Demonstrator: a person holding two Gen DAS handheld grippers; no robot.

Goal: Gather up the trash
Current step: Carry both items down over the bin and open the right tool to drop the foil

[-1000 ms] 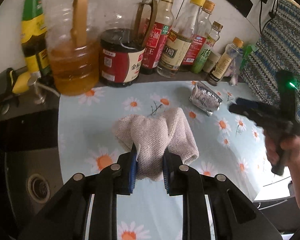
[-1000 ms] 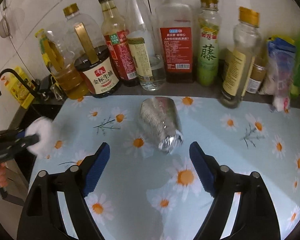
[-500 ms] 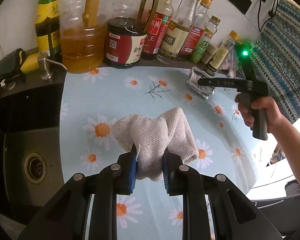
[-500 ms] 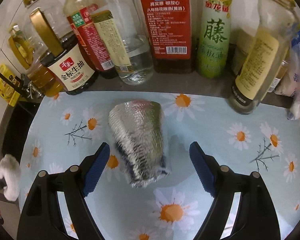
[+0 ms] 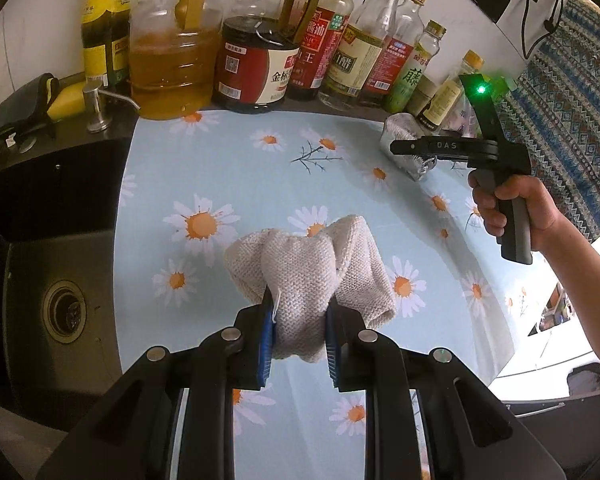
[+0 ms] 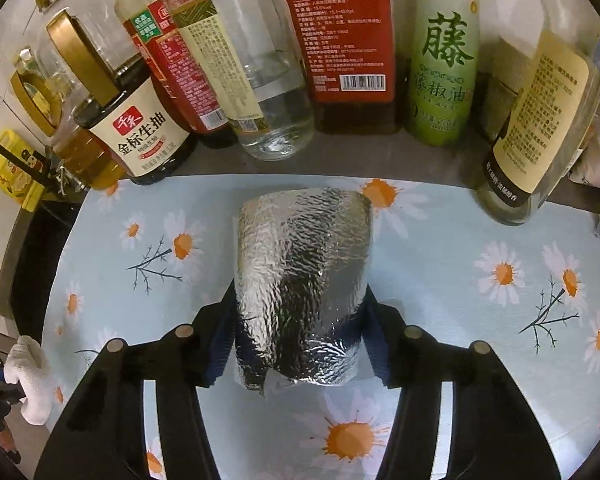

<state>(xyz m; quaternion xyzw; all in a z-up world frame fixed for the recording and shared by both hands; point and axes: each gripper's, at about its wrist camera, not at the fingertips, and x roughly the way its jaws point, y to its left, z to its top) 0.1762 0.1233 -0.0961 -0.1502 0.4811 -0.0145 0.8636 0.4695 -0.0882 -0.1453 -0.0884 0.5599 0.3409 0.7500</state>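
A crumpled silver foil bag (image 6: 304,264) lies on the daisy-print tablecloth (image 6: 460,272) in front of the bottles. My right gripper (image 6: 300,300) straddles its near end. Its jaws are closing, and both blue pads touch the bag's sides. In the left wrist view the same foil bag (image 5: 400,132) shows at the far right, with the right gripper (image 5: 398,147) over it and a person's hand on the handle. My left gripper (image 5: 298,308) is shut on a white knitted cloth (image 5: 308,264), which it holds above the table. That cloth (image 6: 28,376) also appears at the right wrist view's left edge.
A row of oil, sauce and vinegar bottles (image 6: 340,40) lines the back wall close behind the bag. A dark sink (image 5: 60,312) with a drain lies left of the table, with a soap pump (image 5: 96,108) behind it. Patterned fabric (image 5: 572,100) hangs at the right.
The right gripper came down over the foil bag and its jaws narrowed onto it. The left gripper drew back from the bottles, still gripping the cloth.
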